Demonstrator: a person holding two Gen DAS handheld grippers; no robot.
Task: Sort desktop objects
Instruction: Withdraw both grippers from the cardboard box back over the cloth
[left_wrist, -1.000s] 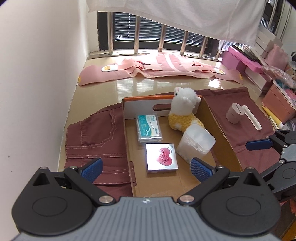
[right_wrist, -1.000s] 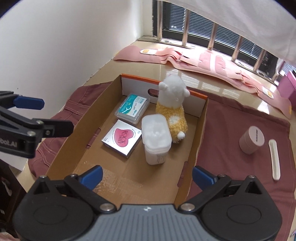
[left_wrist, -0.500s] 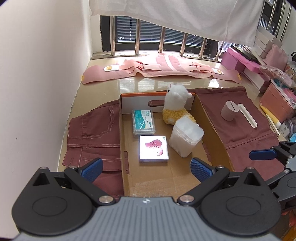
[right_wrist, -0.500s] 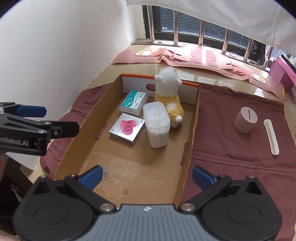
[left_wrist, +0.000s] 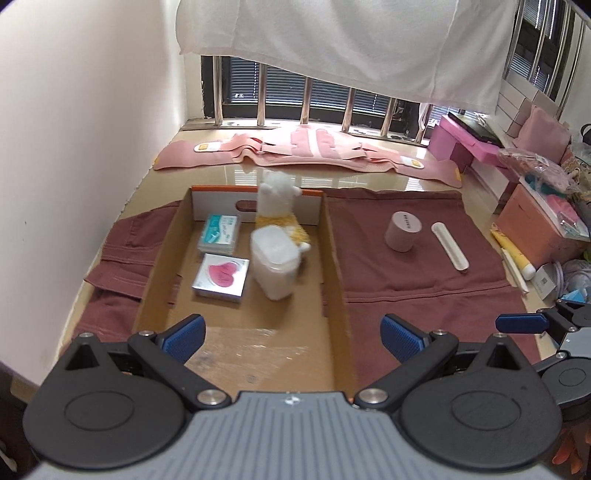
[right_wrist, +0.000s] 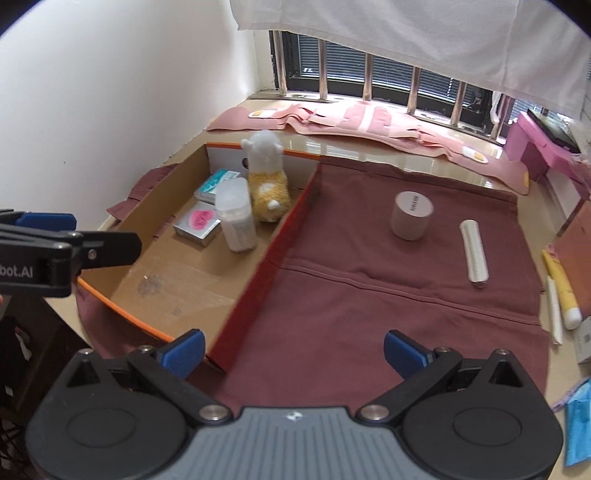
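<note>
An open cardboard box (left_wrist: 334, 258) (right_wrist: 258, 273) lies on a maroon cloth (left_wrist: 406, 273) (right_wrist: 369, 280). In it are a plush alpaca (left_wrist: 277, 199) (right_wrist: 266, 177), a clear plastic jar (left_wrist: 275, 266) (right_wrist: 236, 218), a teal packet (left_wrist: 219, 232) (right_wrist: 216, 182) and a heart-print box (left_wrist: 221, 277) (right_wrist: 197, 223). On the cloth to the right are a pink round tin (left_wrist: 402, 230) (right_wrist: 412, 214) and a white comb (left_wrist: 450, 245) (right_wrist: 474, 254). My left gripper (left_wrist: 291, 336) is open and empty above the box's near end. My right gripper (right_wrist: 293, 350) is open and empty above the cloth's near edge.
A white wall stands close on the left. Pink fabric pieces (left_wrist: 306, 151) (right_wrist: 362, 122) lie by the barred window. Pink boxes (left_wrist: 465, 144), a yellow tube (left_wrist: 515, 254) (right_wrist: 563, 288) and clutter crowd the right side. The table edge runs just below the box.
Both grippers have pulled back and up from the box, so it looks smaller and farther. The right gripper has also swung right, over the cloth. Nothing in the box moved.
</note>
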